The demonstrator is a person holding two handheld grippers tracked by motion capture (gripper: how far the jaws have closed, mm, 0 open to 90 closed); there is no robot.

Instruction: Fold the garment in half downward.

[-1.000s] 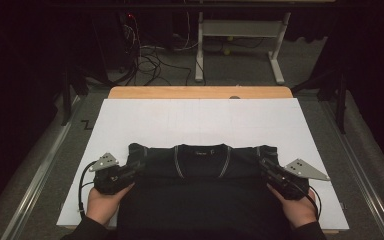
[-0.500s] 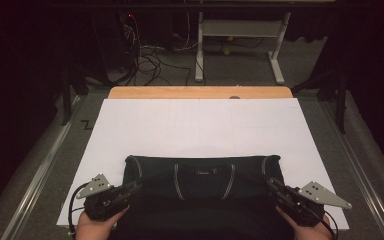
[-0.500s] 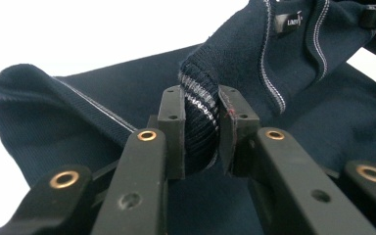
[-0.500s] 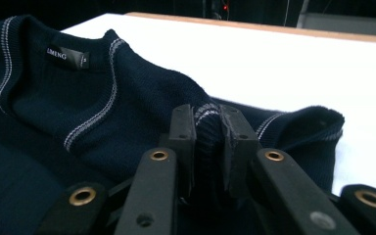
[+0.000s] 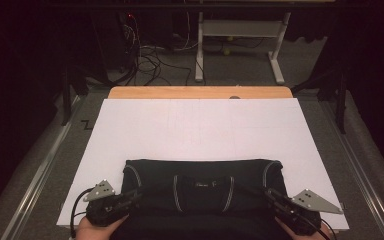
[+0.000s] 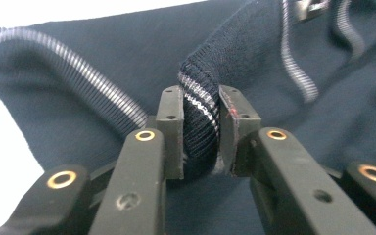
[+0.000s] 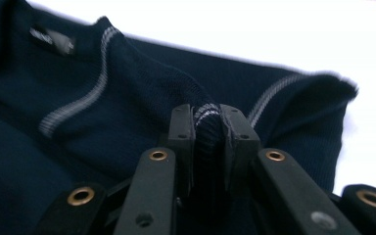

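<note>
Here, high view: a dark navy sweater (image 5: 200, 187) lies on the white sheet (image 5: 200, 130) over the worktop, its folded far edge ahead of both tools and its collar between them. The left tool (image 5: 130, 199) sits at the garment's left side and the right tool (image 5: 275, 199) at its right side, each with a hand (image 5: 97, 227) behind it at the near edge. Left gripper view: the jaws are clenched on a bunched, ribbed hem with pale stripes (image 6: 199, 122), the fabric pinched squarely between the pads; the rest of the sweater spreads beyond and to both sides of the tool. Right gripper view: the right tool's jaws are likewise clamped on a ribbed striped edge (image 7: 206, 128), with the collar label (image 7: 51, 38) off to the upper left of the tool. Judgement: the step in hand looks like a fold drawn by both pinched edges together. To do it well, keep both grips firm, move the two tools level and at an even pace so the fold line stays straight, and hold the fabric lightly taut between them before laying it down.
</note>
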